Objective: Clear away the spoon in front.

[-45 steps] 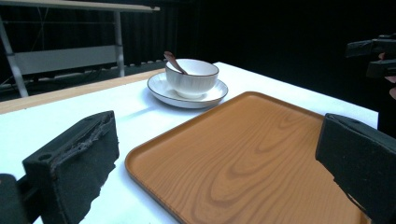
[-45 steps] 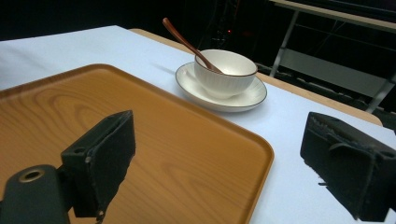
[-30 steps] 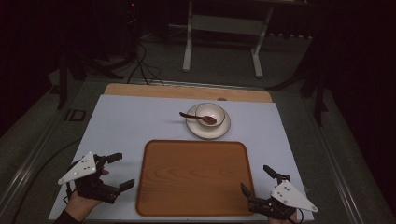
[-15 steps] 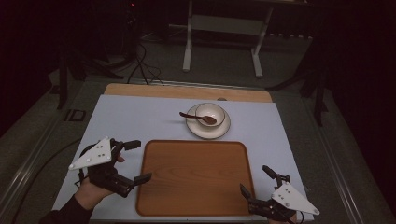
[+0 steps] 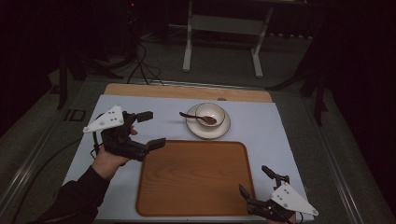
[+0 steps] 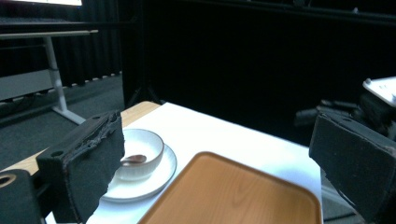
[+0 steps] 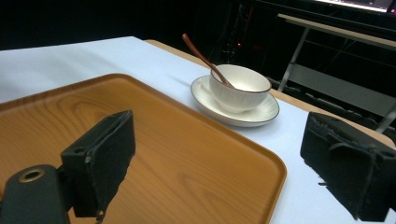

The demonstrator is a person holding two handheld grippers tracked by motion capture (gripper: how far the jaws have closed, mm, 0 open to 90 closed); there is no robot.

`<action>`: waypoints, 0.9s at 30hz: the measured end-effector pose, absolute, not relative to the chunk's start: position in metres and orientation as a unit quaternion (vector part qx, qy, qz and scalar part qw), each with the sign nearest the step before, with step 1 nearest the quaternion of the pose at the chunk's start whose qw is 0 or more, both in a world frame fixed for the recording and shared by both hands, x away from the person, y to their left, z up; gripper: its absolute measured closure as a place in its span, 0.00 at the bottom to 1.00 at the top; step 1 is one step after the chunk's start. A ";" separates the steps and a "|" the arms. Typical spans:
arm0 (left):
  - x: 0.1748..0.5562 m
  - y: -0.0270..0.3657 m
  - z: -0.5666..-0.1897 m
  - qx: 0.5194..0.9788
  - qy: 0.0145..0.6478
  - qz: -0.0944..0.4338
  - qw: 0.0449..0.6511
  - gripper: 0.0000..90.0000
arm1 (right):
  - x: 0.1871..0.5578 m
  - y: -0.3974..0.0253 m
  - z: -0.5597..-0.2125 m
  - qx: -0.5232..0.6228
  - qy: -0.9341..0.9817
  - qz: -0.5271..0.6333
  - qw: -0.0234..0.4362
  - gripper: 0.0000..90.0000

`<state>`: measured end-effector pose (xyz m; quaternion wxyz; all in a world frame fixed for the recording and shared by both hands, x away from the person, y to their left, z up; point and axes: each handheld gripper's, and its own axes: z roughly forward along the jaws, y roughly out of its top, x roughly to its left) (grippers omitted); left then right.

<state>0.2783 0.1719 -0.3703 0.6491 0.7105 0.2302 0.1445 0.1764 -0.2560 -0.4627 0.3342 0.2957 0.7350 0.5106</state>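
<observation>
Left claw, jaws wide, hangs at the tray's ten o'clock; best to approach the bowl level, clearing the spoon. Right claw open too.

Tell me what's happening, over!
Left gripper open, raised beside tray. Right gripper open, low. Spoon in bowl on saucer. Path clear.

tray: wood grain, satin | bowl and saucer: glossy ribbed ceramic | spoon: dark smooth wood | table cover: matt, pale | jaw pads: rough black foam
</observation>
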 end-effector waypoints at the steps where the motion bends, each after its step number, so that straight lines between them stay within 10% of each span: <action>1: 0.281 0.170 -0.370 0.706 0.232 0.142 0.654 0.06 | 0.176 -0.256 -0.463 0.296 0.735 0.510 0.335 0.11; 27: 0.371 0.114 -0.434 0.611 0.434 0.173 0.639 0.27 | 0.177 -0.257 -0.464 0.297 0.734 0.517 0.326 0.11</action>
